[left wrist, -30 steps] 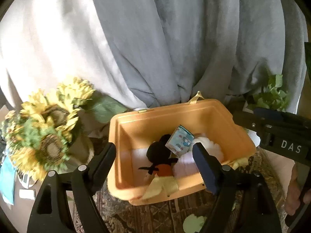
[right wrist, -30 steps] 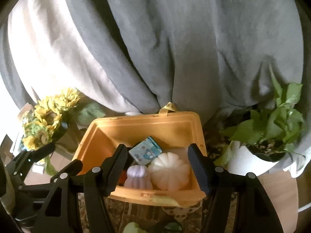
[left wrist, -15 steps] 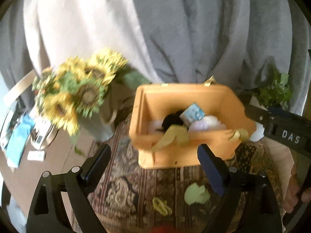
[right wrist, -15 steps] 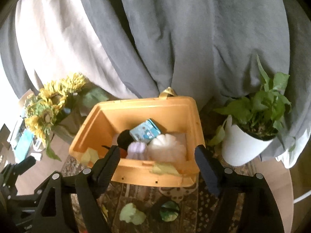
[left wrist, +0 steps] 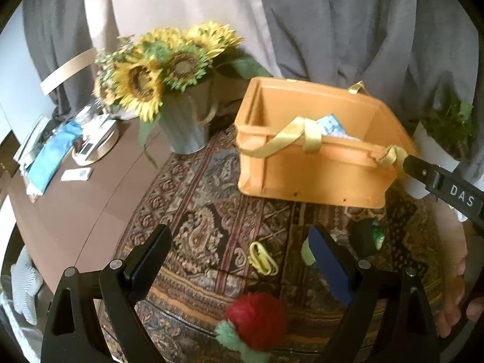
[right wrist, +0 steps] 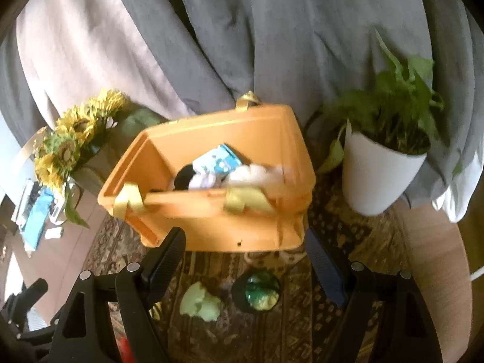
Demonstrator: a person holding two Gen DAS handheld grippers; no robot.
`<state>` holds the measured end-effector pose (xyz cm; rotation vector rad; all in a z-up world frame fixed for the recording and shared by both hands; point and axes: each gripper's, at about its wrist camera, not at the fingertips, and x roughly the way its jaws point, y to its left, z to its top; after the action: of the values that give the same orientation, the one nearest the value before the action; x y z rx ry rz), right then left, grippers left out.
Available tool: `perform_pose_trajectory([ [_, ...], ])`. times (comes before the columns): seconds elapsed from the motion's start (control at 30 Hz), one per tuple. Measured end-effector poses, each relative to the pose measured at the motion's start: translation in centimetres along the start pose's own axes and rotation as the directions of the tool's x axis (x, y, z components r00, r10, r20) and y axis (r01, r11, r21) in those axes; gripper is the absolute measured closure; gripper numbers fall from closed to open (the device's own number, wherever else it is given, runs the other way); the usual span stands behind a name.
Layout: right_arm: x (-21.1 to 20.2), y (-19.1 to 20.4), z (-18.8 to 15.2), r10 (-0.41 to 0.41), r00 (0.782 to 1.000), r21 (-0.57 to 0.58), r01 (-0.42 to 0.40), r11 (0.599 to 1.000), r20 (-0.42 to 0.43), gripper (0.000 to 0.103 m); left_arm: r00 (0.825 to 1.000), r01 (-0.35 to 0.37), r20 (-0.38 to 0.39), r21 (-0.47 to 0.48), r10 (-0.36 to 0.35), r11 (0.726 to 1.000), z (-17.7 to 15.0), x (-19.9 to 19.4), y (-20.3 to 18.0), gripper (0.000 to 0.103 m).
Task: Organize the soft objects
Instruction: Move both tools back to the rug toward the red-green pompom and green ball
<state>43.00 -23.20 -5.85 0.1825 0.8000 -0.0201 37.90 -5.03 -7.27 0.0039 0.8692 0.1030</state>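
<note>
An orange bin with yellow ribbon handles stands on the patterned rug. It holds a blue-and-white box, a white plush pumpkin, a lilac plush and a black plush. In front of it on the rug lie a red plush ball with green leaves, a yellow loop, a pale green soft toy and a dark green round toy. My left gripper hangs open over the rug, just beyond the red ball. My right gripper is open above the two green toys.
A vase of sunflowers stands left of the bin and a white potted plant right of it. Grey curtains hang behind. A brown table with a cluttered tray lies to the left. A person's hand shows at the right edge.
Both grippers have drawn back from over the bin and sunk toward the rug, jaws spreading wider. The loose toys in front of the bin have come into view.
</note>
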Motion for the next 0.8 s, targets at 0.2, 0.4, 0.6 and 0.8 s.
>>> perform_pose_trajectory([
  [0.2,-0.6,-0.1,-2.9,-0.003,0.999,-0.03,0.004,1.0,0.041,0.021,1.0,-0.011,0.0,-0.002,0.011,1.0,-3.1,0.0,0.2,0.01],
  [0.4,-0.4,-0.3,-4.9,0.002,0.999,-0.067,0.001,0.998,0.036,0.021,1.0,-0.003,0.023,0.041,0.002,0.999,-6.6,-0.2,0.0,0.01],
  [0.6,0.5,-0.1,-6.7,0.01,1.0,-0.078,-0.009,0.997,0.002,0.022,0.998,-0.013,0.065,0.109,0.006,0.994,-9.0,-0.7,0.1,0.006],
  [0.8,1.9,-0.4,-7.7,0.019,0.999,-0.055,-0.021,0.998,-0.041,0.021,1.0,0.027,0.008,0.125,-0.028,0.992,-10.5,0.5,-0.1,0.006],
])
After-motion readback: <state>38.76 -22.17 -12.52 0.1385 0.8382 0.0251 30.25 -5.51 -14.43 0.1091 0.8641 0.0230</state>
